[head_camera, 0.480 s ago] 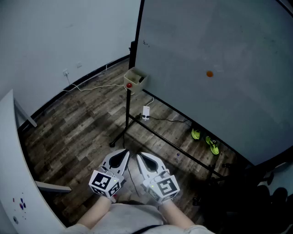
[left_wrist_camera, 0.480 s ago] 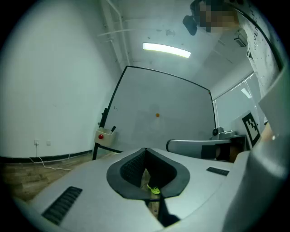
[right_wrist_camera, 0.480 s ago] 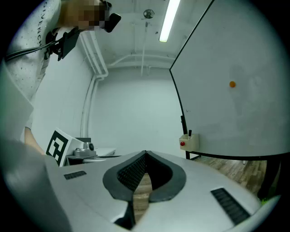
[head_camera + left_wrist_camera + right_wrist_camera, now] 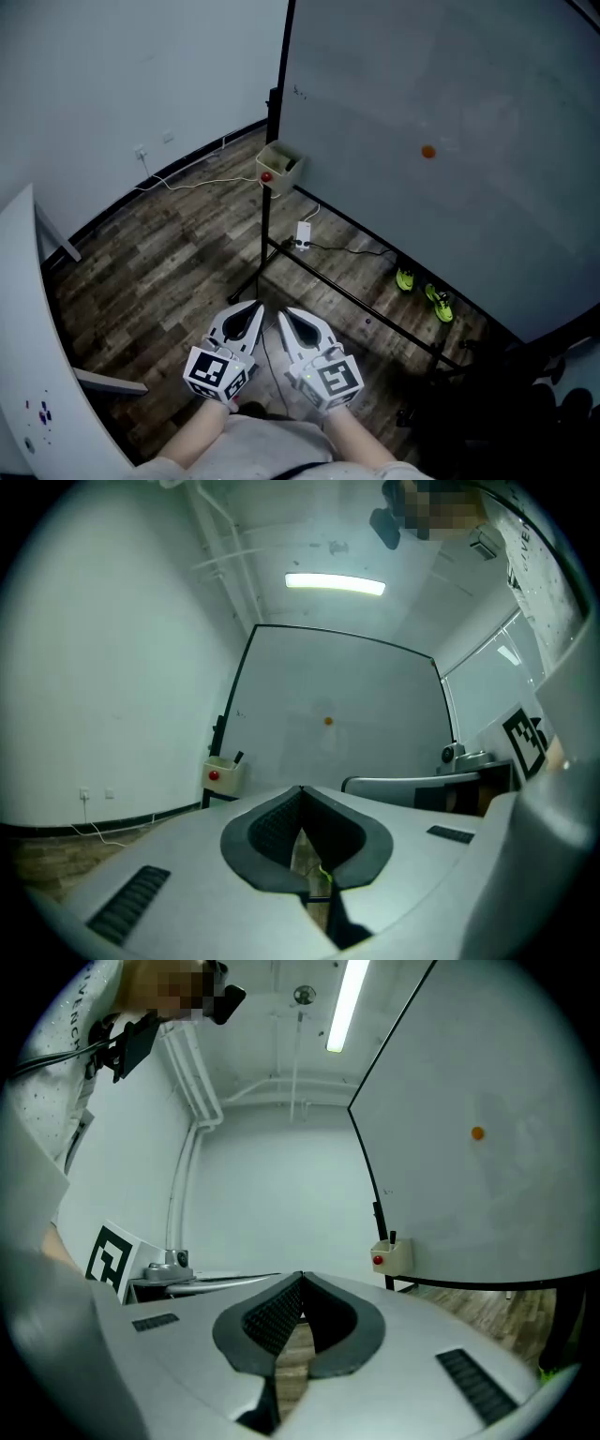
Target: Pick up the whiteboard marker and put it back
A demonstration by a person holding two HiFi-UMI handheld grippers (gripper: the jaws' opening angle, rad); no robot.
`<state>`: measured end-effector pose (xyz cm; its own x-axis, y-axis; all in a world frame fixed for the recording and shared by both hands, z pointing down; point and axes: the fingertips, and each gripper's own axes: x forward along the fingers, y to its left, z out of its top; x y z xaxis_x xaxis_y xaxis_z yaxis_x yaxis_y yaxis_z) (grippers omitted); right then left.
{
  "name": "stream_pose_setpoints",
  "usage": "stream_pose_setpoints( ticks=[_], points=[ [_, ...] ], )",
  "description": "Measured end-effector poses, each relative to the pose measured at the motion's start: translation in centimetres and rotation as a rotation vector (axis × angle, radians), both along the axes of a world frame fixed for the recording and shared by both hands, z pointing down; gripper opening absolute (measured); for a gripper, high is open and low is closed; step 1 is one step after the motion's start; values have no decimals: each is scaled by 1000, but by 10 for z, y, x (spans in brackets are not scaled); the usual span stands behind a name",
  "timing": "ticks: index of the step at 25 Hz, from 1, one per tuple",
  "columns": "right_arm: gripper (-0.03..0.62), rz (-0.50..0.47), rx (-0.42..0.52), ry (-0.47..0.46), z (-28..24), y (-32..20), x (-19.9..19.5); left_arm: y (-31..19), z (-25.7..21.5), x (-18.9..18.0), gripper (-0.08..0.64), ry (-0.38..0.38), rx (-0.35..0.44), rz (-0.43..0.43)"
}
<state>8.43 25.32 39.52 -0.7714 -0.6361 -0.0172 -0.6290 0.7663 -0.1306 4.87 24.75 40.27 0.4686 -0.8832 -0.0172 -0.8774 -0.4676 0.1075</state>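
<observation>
Big whiteboard [image 4: 450, 112] on a rolling stand takes up most of the room, and a small beige box [image 4: 279, 164] hangs at its lower left corner, red knob [image 4: 266, 175] on the front. The whiteboard marker [image 4: 238, 757] is the dark stick poking up out of that box, well away from both claws, so it looks like nothing's been picked up yet

My guess is the marker's light and rigid, a smooth plastic barrel that could roll or slip a bit. I'd pinch it across the exposed upper part, square-on, and lift it straight out of the box

Left gripper [image 4: 251, 314] and right gripper [image 4: 286, 319] are side by side low near the person's body. Both have their jaws pressed together at the tips with nothing in them, just floor showing through the gap behind the pads [image 4: 272, 1321]
</observation>
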Motion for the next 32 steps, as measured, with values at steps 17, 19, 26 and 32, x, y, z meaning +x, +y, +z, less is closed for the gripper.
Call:
stream_pose_setpoints(
  ticks=[17, 19, 26, 32],
  points=[
    [20, 23, -37, 29, 11, -67, -3, -69, 9, -3, 15, 18, -14, 17],
    [20, 9, -16, 26, 9, -84, -13, -87, 8, -9, 15, 15, -10, 29],
    [20, 25, 10, 43, 3, -146, -40, -155, 1, -35, 15, 32, -6, 53],
    [20, 51, -20, 51, 8, -189, -57, -201, 7, -50, 15, 37, -26, 97]
  ],
)
